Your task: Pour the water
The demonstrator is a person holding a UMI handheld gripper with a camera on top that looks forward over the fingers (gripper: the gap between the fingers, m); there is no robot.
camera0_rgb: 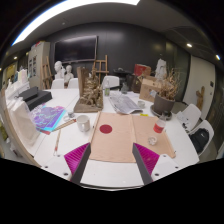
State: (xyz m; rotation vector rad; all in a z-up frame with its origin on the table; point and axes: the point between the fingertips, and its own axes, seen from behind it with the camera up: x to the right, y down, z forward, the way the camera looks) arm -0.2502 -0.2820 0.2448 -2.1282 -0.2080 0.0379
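My gripper (112,170) is open above the near edge of a white table (110,172), with nothing between its fingers. The magenta pads (73,158) face each other across a wide gap. Just ahead lies a tan mat (118,140). A round red disc (106,128) rests at the mat's far edge. Beyond the right finger, a small red vessel (158,127) stands at the mat's right side; I cannot make out what kind it is. A small object lies just in front of it.
A wooden rack (90,96) stands at mid-table, with loose papers (125,102) to its right. A purple book (47,118) lies at the left. Chairs (191,116) line the right side. Boxes and clutter fill the far end.
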